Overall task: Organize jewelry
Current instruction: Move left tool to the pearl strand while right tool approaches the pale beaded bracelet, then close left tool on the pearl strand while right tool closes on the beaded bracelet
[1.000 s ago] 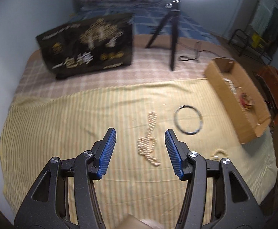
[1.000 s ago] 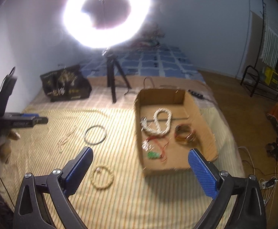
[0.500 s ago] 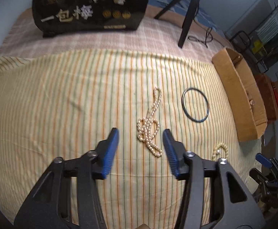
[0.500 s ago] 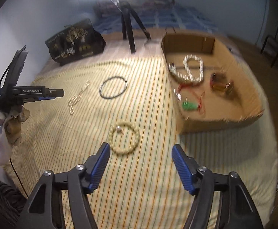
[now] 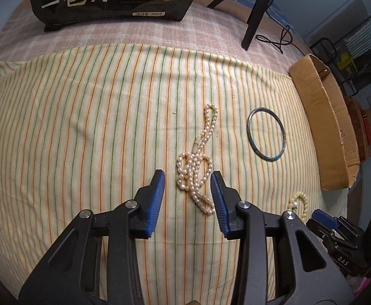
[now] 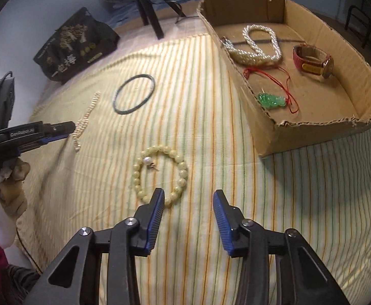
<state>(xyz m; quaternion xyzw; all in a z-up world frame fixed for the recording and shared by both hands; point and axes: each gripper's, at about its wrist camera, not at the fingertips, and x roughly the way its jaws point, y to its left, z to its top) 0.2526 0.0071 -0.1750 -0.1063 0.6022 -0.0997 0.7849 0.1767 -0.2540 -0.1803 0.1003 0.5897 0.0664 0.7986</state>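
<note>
Left wrist view: the left gripper [image 5: 187,175] hangs low over the striped cloth [image 5: 83,127], jaws apart, with the bunched lower end of the pearl necklace [image 5: 195,170] lying between the blue pads but touching neither. The strand is small, cream and irregular, doubled into loops near the pads and trailing off in a thin tail toward the cardboard box [image 5: 323,127], which sits at the cloth's edge. It looks light, limp and slippery; I judge the knotted cluster the best place to pinch, since a single run of beads could slide out and the loose tail will swing once lifted. Between necklace and box lies a thin dark bangle [image 5: 265,135], rigid and flat.

Right wrist view: the right gripper [image 6: 188,194] is also spread wide and holds nothing, its left pad just touching or overlapping the near rim of the beaded bracelet [image 6: 160,172], which rests on the cloth in front of the box [image 6: 312,132]. The bracelet is a ring of round pale-yellow beads with one white pearl charm; probably elastic, light, smooth enough to roll, so gripping across one side of the ring seems safest. Inside the box already sit a thick pearl rope [image 6: 256,43], a green pendant on red cord [image 6: 272,100] and a red watch [image 6: 312,59].
</note>
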